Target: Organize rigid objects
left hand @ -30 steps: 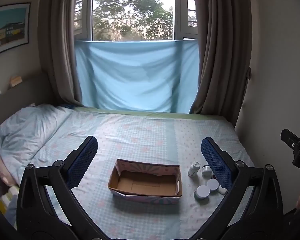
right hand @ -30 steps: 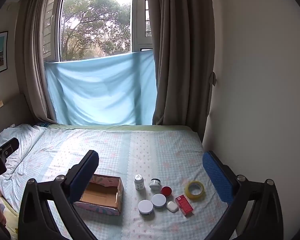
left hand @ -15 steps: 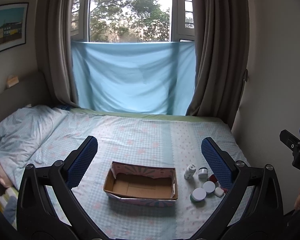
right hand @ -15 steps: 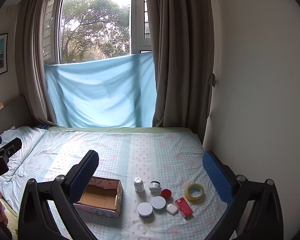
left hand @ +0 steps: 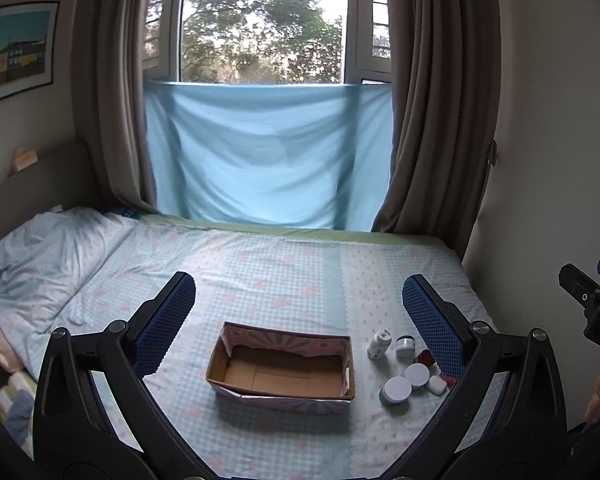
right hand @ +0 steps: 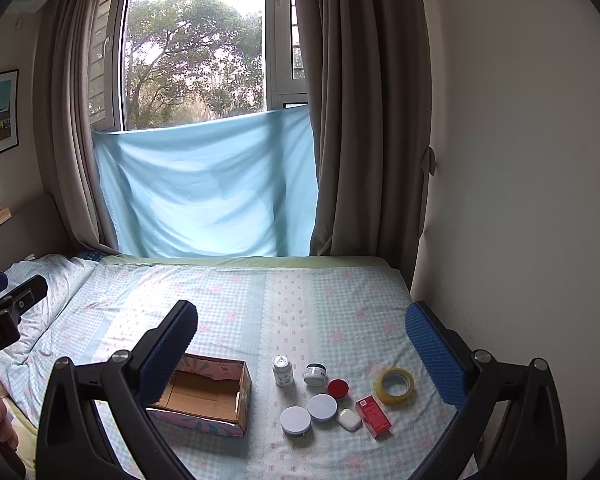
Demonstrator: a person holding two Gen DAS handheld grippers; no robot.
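An open cardboard box lies empty on the bed. To its right stand a white bottle, a small jar, a red lid, two round white tins, a white case, a red box and a tape roll. My left gripper is open and empty, held above the box. My right gripper is open and empty, above the small items.
The bed has a checked sheet and a pillow at the left. A wall runs along the bed's right side. Curtains and a blue cloth hang at the window behind.
Both cameras have pulled back and tilted a little, so the box and items sit slightly lower and smaller in view. Nothing on the bed has moved.
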